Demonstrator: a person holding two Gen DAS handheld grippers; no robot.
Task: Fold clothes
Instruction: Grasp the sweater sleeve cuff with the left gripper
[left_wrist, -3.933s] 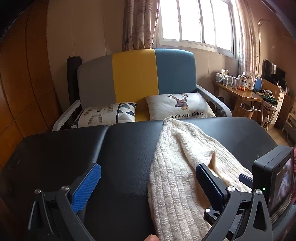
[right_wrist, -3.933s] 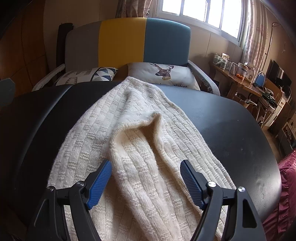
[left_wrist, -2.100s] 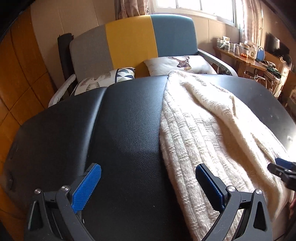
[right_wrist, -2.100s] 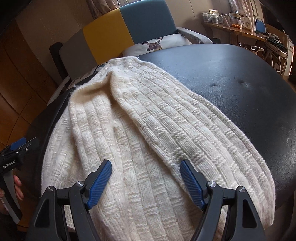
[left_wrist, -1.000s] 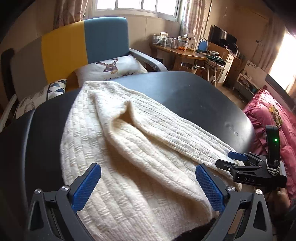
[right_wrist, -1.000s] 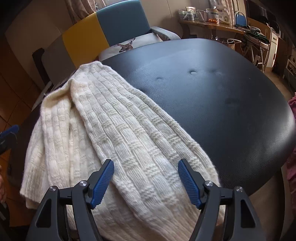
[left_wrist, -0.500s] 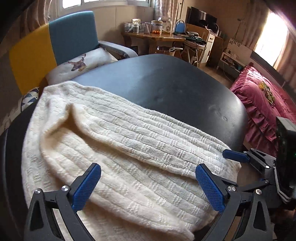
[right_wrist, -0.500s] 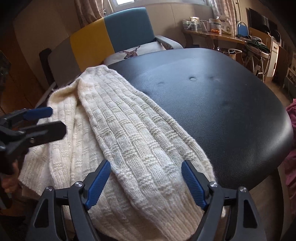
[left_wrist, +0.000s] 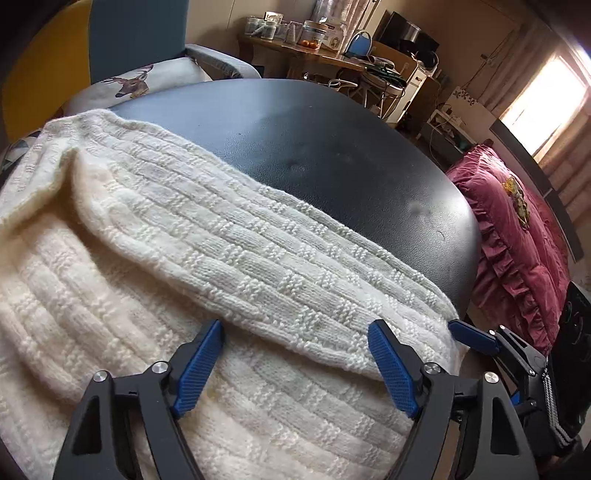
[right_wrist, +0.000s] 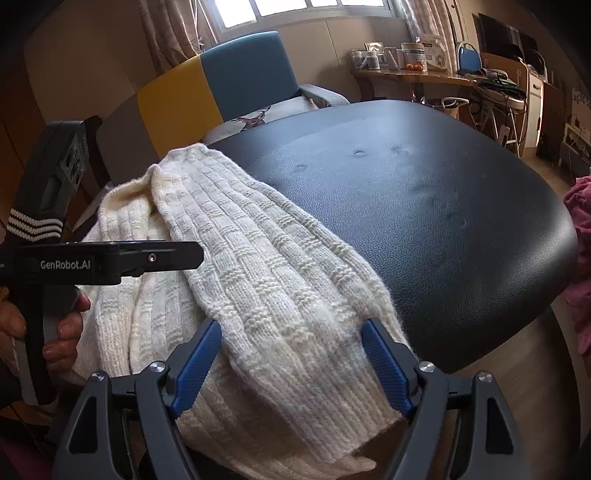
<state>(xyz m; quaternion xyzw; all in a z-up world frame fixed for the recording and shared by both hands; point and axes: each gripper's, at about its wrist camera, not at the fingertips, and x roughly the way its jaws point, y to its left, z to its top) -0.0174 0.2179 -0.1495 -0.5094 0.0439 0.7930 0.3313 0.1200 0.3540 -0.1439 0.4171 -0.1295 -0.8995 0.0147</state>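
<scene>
Your left gripper (left_wrist: 295, 360) hangs low over the near end of the one cream sweater (left_wrist: 229, 258). Its two blue fingers (left_wrist: 199, 365) are closing in, and the folded sleeve edge lies between them, but the pads do not press on the wool yet. Your right gripper (right_wrist: 291, 363) stands wide, with the ribbed hem of the same sweater lying between its two blue fingers (right_wrist: 386, 369). Those pads are just beside the wool on each side, and it looks loose there, not pinched.

The sweater lies on the black padded table (right_wrist: 424, 229), on its near left part, and its hem hangs a little over the near edge. One sleeve is folded across the body.

In the right wrist view you can read "GenRobot.AI" in white on the side of your left gripper, which your hand (right_wrist: 55, 328) holds.

There is one pillow with a deer (left_wrist: 127, 83) on the sofa (right_wrist: 236, 81) behind the table. A pink bedspread (left_wrist: 517, 236) sits off to the right.
</scene>
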